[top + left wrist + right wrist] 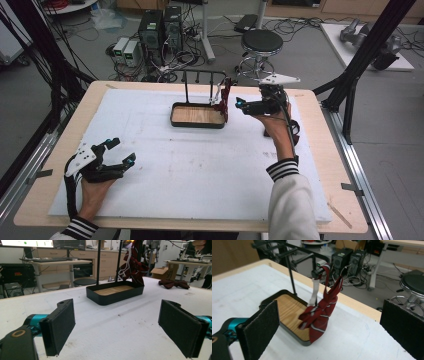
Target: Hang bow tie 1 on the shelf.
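Black jaws of my right gripper (pixel 239 106) wide apart, nothing between, just beside tie (pixel 320 315). My left gripper (pixel 122 151) also wide, empty, near table's (pixel 320 150) left front corner. Dark red striped tie hangs from rack (pixel 294 258) hook, bunched, lower end touching tray's (pixel 197 123) right edge, toward table's far edge.

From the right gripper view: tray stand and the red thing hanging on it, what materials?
Tray stand: black matte rods and rim, probably metal; floor shows wood grain. Red bow tie: woven fabric, pale stripes, soft folds; white strap looks like ribbon.
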